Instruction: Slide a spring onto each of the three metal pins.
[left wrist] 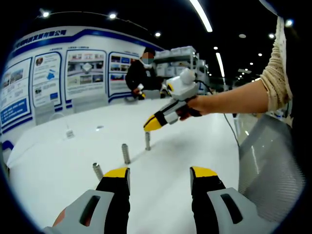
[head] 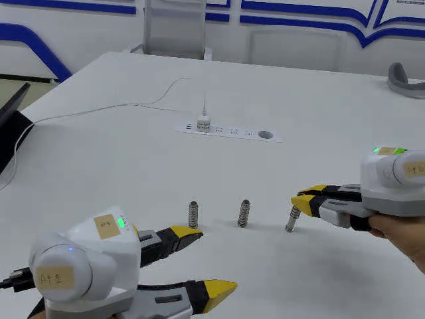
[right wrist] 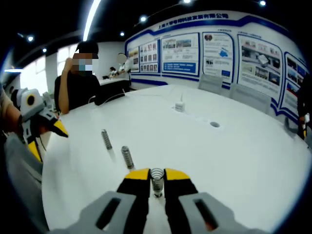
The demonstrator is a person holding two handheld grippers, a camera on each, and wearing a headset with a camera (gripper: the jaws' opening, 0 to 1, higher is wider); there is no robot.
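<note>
- Your left gripper is nearest to you, low over the white table. Its yellow-tipped jaws stand wide apart with nothing between them.
- Just beyond those tips, three springs stand in a row on the table, each apart from the next: the left spring, the middle spring and the right spring.
- The left spring and the middle spring stand upright, with no gripper touching them.
- The right spring leans, with its top tipped toward your right gripper.
- I cannot tell whether a pin sits inside each coil.
- Your right gripper is at the right end of the row, pointing left along it. Its jaws are drawn narrow and closed on the upper end of the right spring. In the right gripper view, the coil shows between the two yellow tips.
- Farther out, a power strip lies flat near the middle of the table. A white adapter is plugged into it, and a thin cable trails off to the left.
- At the far edge of the table stands a grey chair.
- In the right gripper view, a person in black is at the table's far side.
</note>
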